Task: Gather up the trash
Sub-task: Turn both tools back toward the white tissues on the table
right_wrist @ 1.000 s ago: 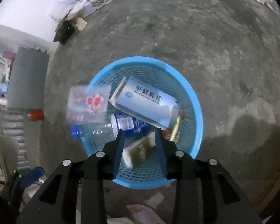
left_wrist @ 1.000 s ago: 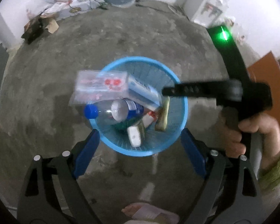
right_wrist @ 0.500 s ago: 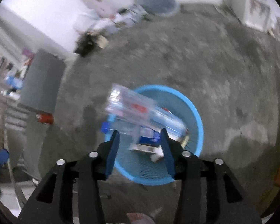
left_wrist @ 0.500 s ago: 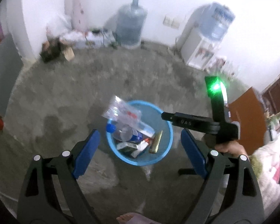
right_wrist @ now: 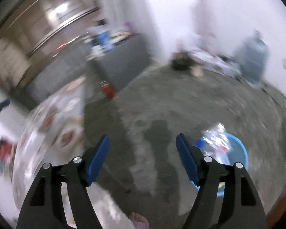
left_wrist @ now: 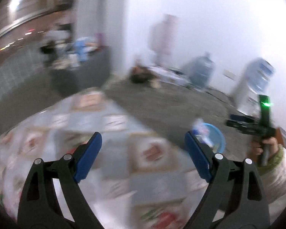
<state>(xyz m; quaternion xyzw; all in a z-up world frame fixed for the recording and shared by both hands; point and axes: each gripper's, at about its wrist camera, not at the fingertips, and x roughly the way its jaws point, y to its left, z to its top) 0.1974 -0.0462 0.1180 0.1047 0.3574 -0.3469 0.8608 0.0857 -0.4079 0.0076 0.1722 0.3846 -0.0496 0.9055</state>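
Both views are motion-blurred. The blue trash basket (left_wrist: 216, 139) stands on the concrete floor at the right, filled with trash, a clear plastic packet (left_wrist: 199, 126) sticking out on top; it also shows in the right wrist view (right_wrist: 236, 156). My left gripper (left_wrist: 143, 154) is open and empty above a table with a patterned cloth (left_wrist: 112, 152). My right gripper (right_wrist: 143, 152) is open and empty over the floor; its body shows in the left wrist view (left_wrist: 257, 127) at the far right.
The patterned table also lies at the left of the right wrist view (right_wrist: 53, 129). A grey cabinet (right_wrist: 122, 64), a red can (right_wrist: 108, 91), water jugs (left_wrist: 202, 72) and a dispenser (left_wrist: 257, 84) line the walls. My bare foot (right_wrist: 139, 219) is below.
Both grippers have swung up and left, away from the basket, toward the patterned table. The right gripper's jaws have widened. The basket now lies small at the right.
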